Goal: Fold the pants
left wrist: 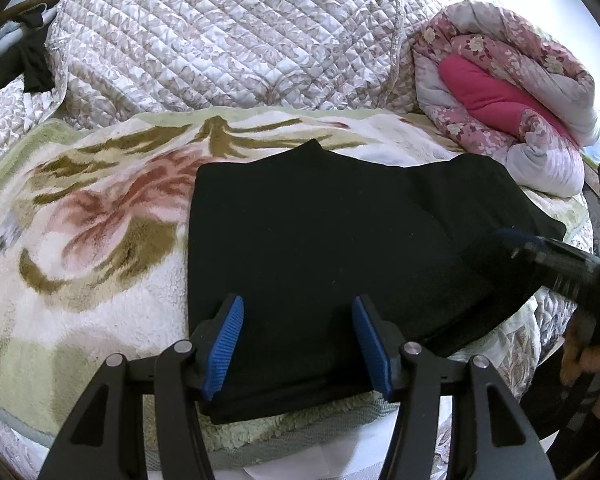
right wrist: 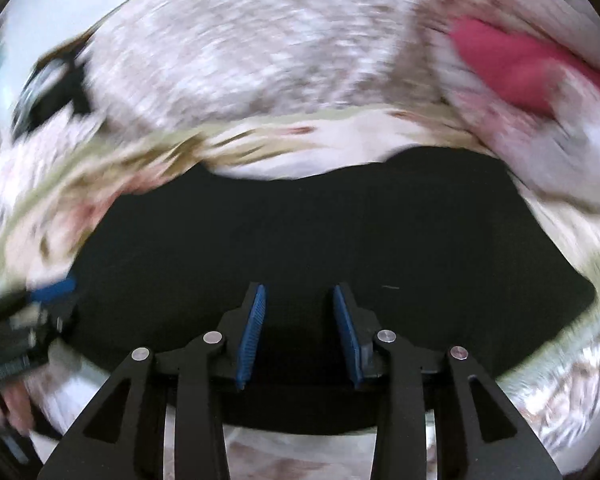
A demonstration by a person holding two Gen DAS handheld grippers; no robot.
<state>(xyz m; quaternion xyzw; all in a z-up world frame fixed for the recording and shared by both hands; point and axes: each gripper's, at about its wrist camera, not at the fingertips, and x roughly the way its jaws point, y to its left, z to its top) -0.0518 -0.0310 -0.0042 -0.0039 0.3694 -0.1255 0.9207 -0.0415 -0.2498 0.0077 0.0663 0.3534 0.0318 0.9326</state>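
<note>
Black pants (left wrist: 320, 240) lie folded into a flat block on a floral fleece blanket (left wrist: 100, 220). My left gripper (left wrist: 298, 304) hovers over their near left part, its blue pads (left wrist: 228, 340) wide apart with only flat cloth under the gap, so it is open. The right gripper (left wrist: 540, 248) shows blurred at the pants' right end. The right wrist view is motion-blurred. There the pants (right wrist: 300, 220) fill the middle and my right gripper (right wrist: 299, 290) stands over their near edge, pads apart and nothing pinched. The left gripper (right wrist: 48, 292) is at the pants' left end.
A quilted bedcover (left wrist: 228, 40) is heaped behind the blanket. A rolled pink floral duvet (left wrist: 500, 92) lies at the back right. Dark clothing (left wrist: 36, 64) hangs at the far left. A person's hand (left wrist: 580, 360) holds the right gripper's handle near the bed's edge.
</note>
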